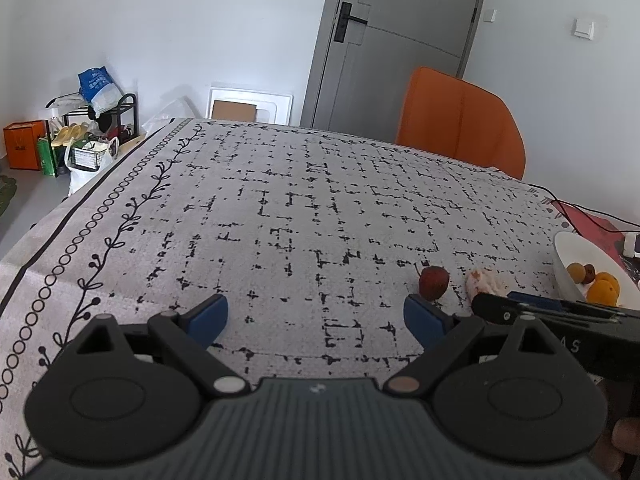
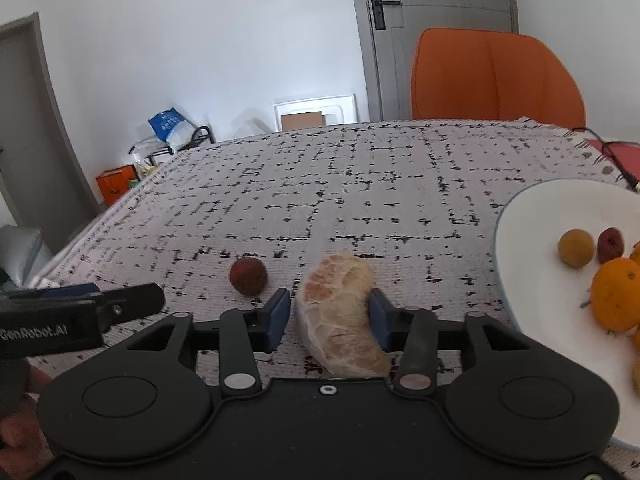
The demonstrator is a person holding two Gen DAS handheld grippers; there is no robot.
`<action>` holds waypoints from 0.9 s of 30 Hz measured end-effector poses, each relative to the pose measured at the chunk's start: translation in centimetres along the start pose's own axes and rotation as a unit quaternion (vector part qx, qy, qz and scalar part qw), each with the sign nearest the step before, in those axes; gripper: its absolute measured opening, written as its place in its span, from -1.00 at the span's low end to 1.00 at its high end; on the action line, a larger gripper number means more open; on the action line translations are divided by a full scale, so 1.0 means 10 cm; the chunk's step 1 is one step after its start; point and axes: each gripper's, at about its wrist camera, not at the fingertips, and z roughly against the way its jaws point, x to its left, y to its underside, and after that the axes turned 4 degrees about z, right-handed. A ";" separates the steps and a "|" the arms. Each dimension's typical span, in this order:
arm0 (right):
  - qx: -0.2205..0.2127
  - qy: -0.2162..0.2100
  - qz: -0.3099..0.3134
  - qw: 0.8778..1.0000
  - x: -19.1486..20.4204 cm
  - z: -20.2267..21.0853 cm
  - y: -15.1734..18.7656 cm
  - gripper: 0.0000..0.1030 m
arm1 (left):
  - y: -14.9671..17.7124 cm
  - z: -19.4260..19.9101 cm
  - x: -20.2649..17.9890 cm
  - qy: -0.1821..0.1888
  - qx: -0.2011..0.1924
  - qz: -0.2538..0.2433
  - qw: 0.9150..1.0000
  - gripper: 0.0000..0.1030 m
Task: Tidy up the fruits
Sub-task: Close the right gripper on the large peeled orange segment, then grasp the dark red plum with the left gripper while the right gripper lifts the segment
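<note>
Black-and-white patterned cloth covers the desk point(image 1: 280, 220), and we start in the left wrist view. The left hand-held gripper point(image 1: 316, 314) sits low in the frame with its blue pads spread wide, nothing but bare cloth between them: fully released. Moving right, a small red fruit point(image 1: 434, 282) rests on the cloth just past the right pad, apart from it. Beside that lies a pale peeled citrus segment point(image 1: 486, 280), and at the far right edge a white bowl point(image 1: 560, 264) is in shot. An orange chair point(image 1: 460, 120) stands behind the desk, upper right.

Over to the right wrist view. At lower left the other tool's black finger pokes in; next comes the red fruit again, alone on the cloth left of centre. Dead centre, the right hand-held gripper point(image 2: 329, 312) straddles the segment, which lies flat on the desk between its jaws. The right pad touches the segment's edge, while a sliver of cloth shows at the left pad, so it is not clamped. At the right edge, the bowl holds a yellow-brown fruit point(image 2: 576, 248), a dark red fruit point(image 2: 610, 245) and an orange point(image 2: 616, 294).
</note>
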 end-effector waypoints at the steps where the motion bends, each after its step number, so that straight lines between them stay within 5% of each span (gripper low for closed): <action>1: 0.000 -0.004 -0.001 1.000 -0.01 0.01 0.00 -0.28 | 0.00 0.00 -0.01 0.001 0.000 -0.002 1.000 0.82; 17: -0.041 -0.028 -0.023 0.999 -0.19 0.40 -0.11 -0.29 | -0.03 -0.06 -0.34 0.033 -0.009 -0.026 0.999 0.80; 27: -0.065 -0.010 -0.041 0.997 -0.47 0.61 -0.12 -0.29 | -0.04 -0.18 -0.58 0.048 -0.005 -0.038 0.998 0.59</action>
